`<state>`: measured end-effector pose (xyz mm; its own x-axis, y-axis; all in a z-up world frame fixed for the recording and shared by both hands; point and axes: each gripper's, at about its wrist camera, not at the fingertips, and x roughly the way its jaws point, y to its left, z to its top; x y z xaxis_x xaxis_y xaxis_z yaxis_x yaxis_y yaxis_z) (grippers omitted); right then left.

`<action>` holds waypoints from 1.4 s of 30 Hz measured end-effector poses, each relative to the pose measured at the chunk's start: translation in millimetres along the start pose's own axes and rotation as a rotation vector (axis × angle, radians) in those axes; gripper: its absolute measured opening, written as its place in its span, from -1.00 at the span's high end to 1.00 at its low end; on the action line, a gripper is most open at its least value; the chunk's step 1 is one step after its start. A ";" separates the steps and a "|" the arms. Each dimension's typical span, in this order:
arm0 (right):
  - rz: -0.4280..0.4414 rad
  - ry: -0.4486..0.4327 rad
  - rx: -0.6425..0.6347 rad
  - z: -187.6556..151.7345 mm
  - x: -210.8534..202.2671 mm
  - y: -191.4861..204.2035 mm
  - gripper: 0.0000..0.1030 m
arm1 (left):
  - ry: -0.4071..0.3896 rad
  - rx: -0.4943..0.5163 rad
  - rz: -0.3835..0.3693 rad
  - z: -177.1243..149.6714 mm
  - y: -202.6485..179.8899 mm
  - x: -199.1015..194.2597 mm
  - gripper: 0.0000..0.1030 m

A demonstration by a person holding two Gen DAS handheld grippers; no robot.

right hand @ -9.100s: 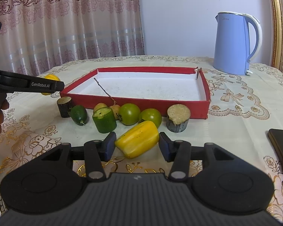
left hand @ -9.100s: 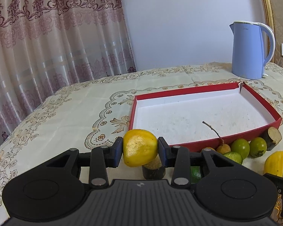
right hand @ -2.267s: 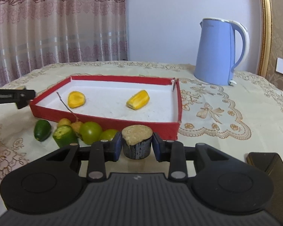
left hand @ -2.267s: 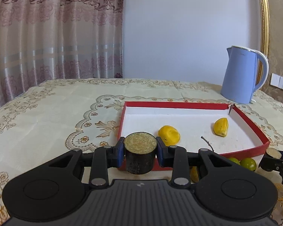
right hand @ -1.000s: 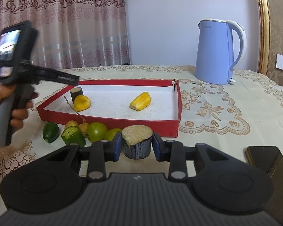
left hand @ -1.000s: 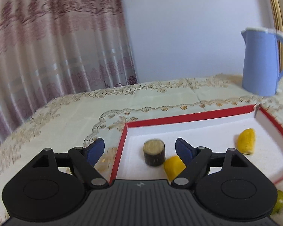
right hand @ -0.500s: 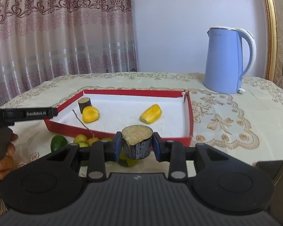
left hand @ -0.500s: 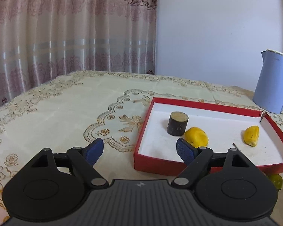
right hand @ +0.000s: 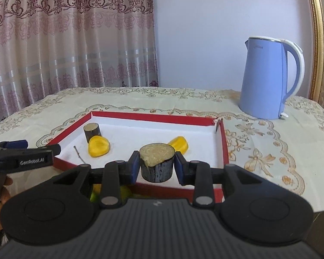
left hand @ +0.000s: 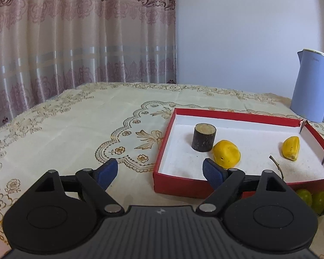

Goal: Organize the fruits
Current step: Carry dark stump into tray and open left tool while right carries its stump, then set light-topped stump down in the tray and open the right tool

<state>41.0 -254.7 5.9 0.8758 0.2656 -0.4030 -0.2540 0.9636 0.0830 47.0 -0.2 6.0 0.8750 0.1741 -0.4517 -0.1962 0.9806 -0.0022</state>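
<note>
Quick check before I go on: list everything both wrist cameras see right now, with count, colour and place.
tray: 1, red with white inside, on the tablecloth
dark stub in tray: 1, dark skin, pale cut top, upright near the tray's left wall
yellow fruit pieces: 2, yellow, inside the tray; one beside the stub, the other toward the right wall
twig: 1, brown, over the tray's near edge
green fruits: at least 2, green, on the cloth in front of the tray
kettle: 1, blue, behind the tray
tablecloth: 1, cream, embroidered
left gripper: open, empty, jaws just opening
right gripper: shut on held stub
</note>
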 end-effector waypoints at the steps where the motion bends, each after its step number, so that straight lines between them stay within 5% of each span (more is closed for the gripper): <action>1: -0.001 0.001 -0.001 1.3 2.3 0.3 0.39 | 0.004 -0.007 -0.006 0.1 1.2 0.4 -0.70; 35: -0.033 0.087 0.118 44.0 104.3 -18.1 0.38 | 0.022 -0.017 -0.005 -0.9 4.3 4.1 -0.78; 37: -0.040 0.086 0.137 45.1 108.9 -19.0 0.07 | 0.022 -0.018 -0.006 -1.0 4.0 4.1 -0.79; 42: -0.053 0.053 0.132 44.4 88.7 -19.7 0.07 | 0.027 -0.029 -0.011 -1.1 4.6 4.3 -0.81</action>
<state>141.9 -248.7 9.0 0.8627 0.2153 -0.4576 -0.1485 0.9728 0.1777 49.4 5.0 3.0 0.8651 0.1607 -0.4752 -0.2001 0.9792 -0.0332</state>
